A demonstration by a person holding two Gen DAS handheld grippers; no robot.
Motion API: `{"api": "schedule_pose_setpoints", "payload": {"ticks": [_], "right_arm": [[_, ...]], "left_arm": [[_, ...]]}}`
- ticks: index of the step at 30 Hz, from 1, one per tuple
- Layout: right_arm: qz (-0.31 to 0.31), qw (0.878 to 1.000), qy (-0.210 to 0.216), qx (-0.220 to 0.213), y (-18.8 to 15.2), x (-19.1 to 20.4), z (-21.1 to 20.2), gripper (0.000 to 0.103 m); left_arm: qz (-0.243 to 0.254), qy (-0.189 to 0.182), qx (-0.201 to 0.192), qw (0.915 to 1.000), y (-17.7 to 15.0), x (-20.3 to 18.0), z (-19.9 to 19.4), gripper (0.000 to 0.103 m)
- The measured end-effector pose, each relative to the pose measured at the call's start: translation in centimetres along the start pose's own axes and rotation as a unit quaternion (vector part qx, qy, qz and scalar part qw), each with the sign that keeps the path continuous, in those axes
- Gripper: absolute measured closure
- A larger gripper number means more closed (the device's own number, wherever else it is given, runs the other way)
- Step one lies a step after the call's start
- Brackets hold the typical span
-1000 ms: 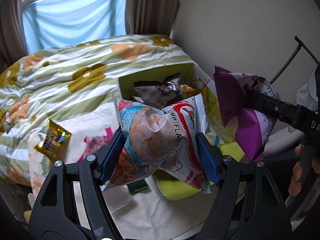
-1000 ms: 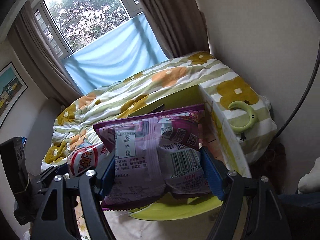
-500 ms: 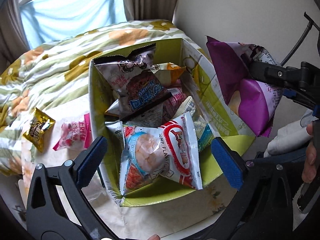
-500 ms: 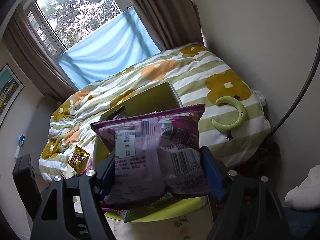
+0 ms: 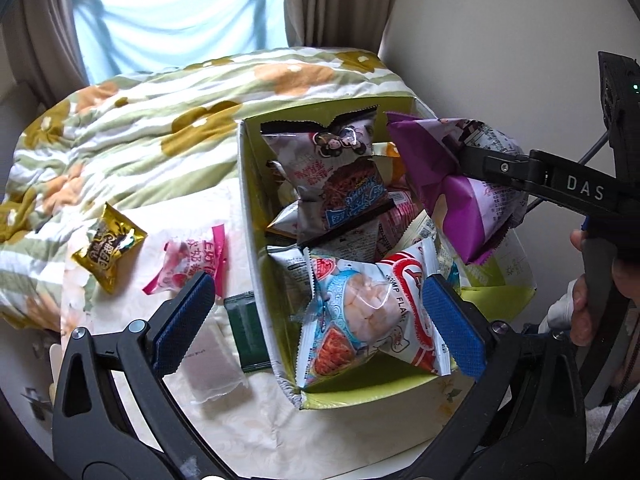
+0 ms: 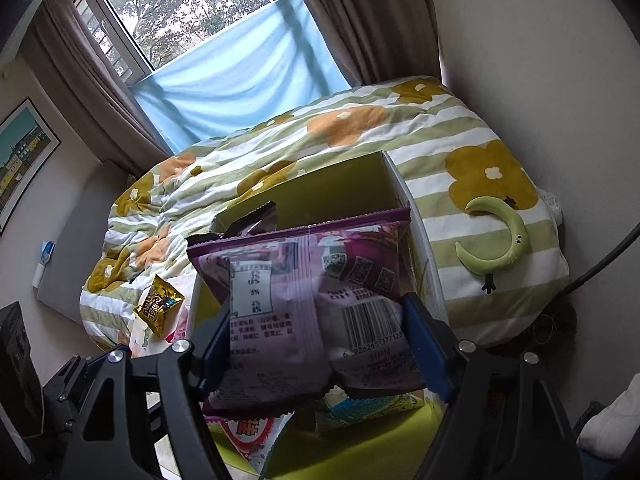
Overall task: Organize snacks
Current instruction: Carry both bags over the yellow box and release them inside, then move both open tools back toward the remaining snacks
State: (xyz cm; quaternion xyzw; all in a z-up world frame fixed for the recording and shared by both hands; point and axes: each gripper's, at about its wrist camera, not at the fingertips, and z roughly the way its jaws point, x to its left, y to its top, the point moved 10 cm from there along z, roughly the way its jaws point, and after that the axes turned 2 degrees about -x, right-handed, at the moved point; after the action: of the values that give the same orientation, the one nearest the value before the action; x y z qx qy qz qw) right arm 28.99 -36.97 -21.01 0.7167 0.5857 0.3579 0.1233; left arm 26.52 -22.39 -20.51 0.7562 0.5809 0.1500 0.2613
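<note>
Left wrist view: left gripper (image 5: 316, 320) is hanging over the near end of the green box (image 5: 248, 216), jaws spread wide, nothing pressed by the blue pads. Shrimp snack bag (image 5: 372, 312) is lying inside the box at its near end, between the spread fingers but clear of the left pad; at the right pad I cannot tell whether it is touching. Farther in, a noodle snack bag (image 5: 340, 176) is standing tilted on top of other packets filling the box. Left of the box, on the pale cloth (image 5: 260, 424), a gold packet (image 5: 108, 246) and a pink packet (image 5: 188, 264) are lying near each other, and a dark green packet (image 5: 248, 332) is resting just beside the box wall. At the far right, the right gripper (image 5: 492, 168) is carrying a purple chip bag (image 5: 464, 200) above the box's right side.

Right wrist view: right gripper (image 6: 320, 340) jaws are opening, with the purple chip bag (image 6: 304, 304) between them and both pads pressing on its sides. Bag is sitting over the box (image 6: 344, 184), barcode facing the camera. A floral striped blanket (image 6: 400, 132) is covering the bed beyond, with a green crescent toy (image 6: 500, 240) lying on it to the right.
</note>
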Motion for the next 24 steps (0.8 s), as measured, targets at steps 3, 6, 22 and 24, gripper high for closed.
{"api": "schedule_pose_setpoints", "payload": {"ticks": [3, 6, 22, 24], "right_arm": [[0.002, 1.0, 0.002, 0.001, -0.1, 0.1, 1.0, 0.011], [-0.008, 1.0, -0.001, -0.019, -0.2, 0.1, 0.8, 0.0], [-0.07, 0.997, 0.024, -0.017, -1.1, 4.2, -2.0, 0.0], [-0.08, 0.996, 0.038, -0.024, -1.3, 5.5, -2.6, 0.0]], "left_arm": [[-0.006, 0.008, 0.002, 1.0, -0.4, 0.9, 0.0, 0.001], [-0.016, 0.011, 0.008, 0.9998, -1.2, 1.8, 0.2, 0.001], [-0.063, 0.051, -0.016, 0.9966, -3.9, 8.1, -4.9, 0.001], [-0.077, 0.059, -0.019, 0.9951, -4.5, 9.6, -5.9, 0.001]]}}
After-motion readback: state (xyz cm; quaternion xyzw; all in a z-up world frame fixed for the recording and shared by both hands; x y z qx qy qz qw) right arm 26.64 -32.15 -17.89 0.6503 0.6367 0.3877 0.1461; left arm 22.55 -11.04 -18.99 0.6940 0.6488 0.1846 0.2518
